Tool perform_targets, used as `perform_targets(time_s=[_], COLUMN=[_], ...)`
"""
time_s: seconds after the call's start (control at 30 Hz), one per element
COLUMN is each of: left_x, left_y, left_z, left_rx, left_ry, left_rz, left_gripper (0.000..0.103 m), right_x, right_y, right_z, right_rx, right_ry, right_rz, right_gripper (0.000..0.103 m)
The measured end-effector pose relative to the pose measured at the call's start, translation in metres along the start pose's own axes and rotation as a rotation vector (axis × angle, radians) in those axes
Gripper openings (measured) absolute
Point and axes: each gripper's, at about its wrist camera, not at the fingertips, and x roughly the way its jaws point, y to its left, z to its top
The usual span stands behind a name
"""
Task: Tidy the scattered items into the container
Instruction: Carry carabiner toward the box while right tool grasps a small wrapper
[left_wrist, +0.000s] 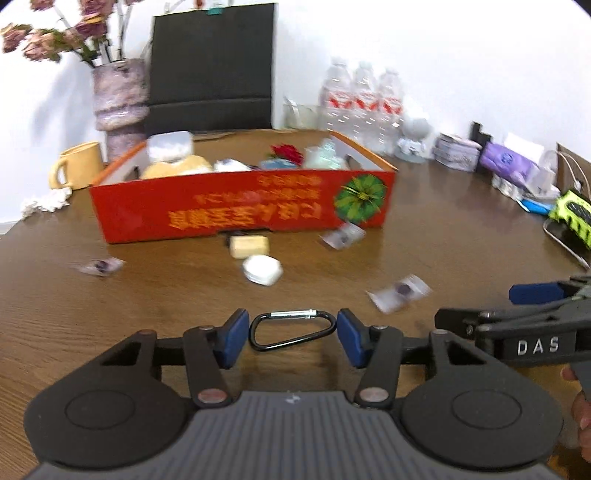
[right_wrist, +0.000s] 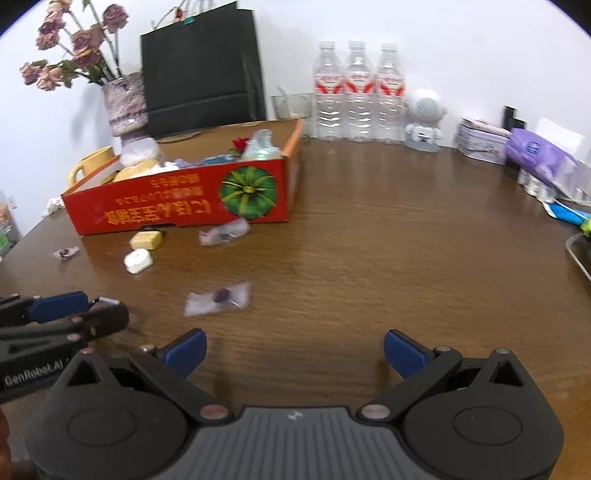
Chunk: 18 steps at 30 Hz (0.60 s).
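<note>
Metal carabiner (left_wrist: 293, 329), light, stiff and slippery, sits clamped end to end between the left gripper (left_wrist: 291, 338) pads, short of the red box (left_wrist: 243, 206); right gripper (right_wrist: 294, 354) gapes wide, empty, above the counter (right_wrist: 406, 240)

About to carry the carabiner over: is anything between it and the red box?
Yes. The carabiner sits between the left hand-held gripper pads. Toward the red box lie a white case and a yellow block; lift over them.

right gripper (right_wrist: 294, 353) open over wooden table (right_wrist: 406, 258); clear packet (right_wrist: 218, 298) ahead; red box (right_wrist: 177, 206) beyond.
</note>
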Motion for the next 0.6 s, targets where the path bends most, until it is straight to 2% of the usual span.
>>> perform_targets(time_s=[0.13, 0.27, 0.33, 0.37, 0.4, 0.43, 0.5, 0.6], left_x=[0.002, 0.004, 0.005, 0.006, 0.007, 0.008, 0.007, 0.005], left_y=[0.023, 0.038, 0.043, 0.045, 0.046, 0.047, 0.048, 0.050], left_z=[0.005, 0.009, 0.009, 0.010, 0.010, 0.010, 0.010, 0.010], left_rx=[-0.038, -0.056, -0.066, -0.070, -0.075, -0.077, -0.078, -0.079], left_ry=[-0.003, -0.006, -0.006, -0.003, 0.000, 0.000, -0.005, -0.012], left_rz=[0.020, 0.024, 0.020, 0.017, 0.013, 0.010, 0.001, -0.011], left_gripper=[0.053, 0.054, 0.054, 0.054, 0.054, 0.054, 0.054, 0.054], right_x=[0.016, 0.036, 0.034, 0.032, 0.029, 0.027, 0.023, 0.019], right_y=[0.023, 0.039, 0.045, 0.045, 0.046, 0.045, 0.045, 0.046], right_z=[0.014, 0.022, 0.020, 0.019, 0.019, 0.018, 0.017, 0.016], right_rx=[-0.041, -0.079, -0.113, -0.117, -0.116, -0.112, -0.109, -0.106], right_ry=[-0.003, 0.028, 0.005, -0.005, -0.011, -0.016, -0.030, -0.040], right_rz=[0.040, 0.030, 0.014, 0.034, 0.048, 0.048, 0.053, 0.069], right_gripper=[0.099, 0.085, 0.066, 0.042, 0.032, 0.031, 0.015, 0.011])
